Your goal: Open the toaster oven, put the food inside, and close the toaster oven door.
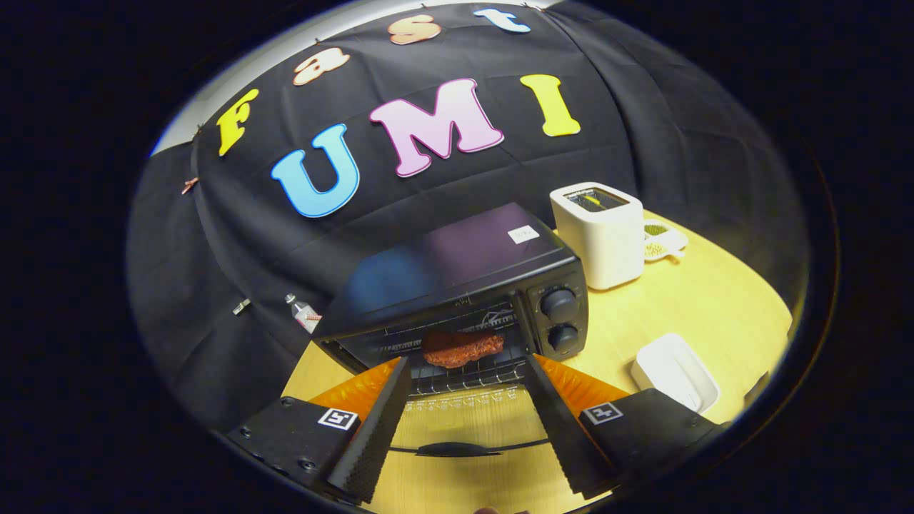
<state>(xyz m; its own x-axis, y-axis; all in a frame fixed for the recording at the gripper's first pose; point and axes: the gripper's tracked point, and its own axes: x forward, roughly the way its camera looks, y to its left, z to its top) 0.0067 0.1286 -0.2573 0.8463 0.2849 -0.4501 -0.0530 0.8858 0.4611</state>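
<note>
Reddish-brown food (462, 348) is seen lying on the rack inside the toaster oven (471, 285); its glass door (464, 428) is lowered flat, and the gripper (468, 364) fingers are held spread, empty, presumably for closing.

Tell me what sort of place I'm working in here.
Likely a staged kitchen tabletop in a cloth-walled booth: a toaster oven with food on its rack, a white toaster, a wooden table. The gripper is open.
</note>
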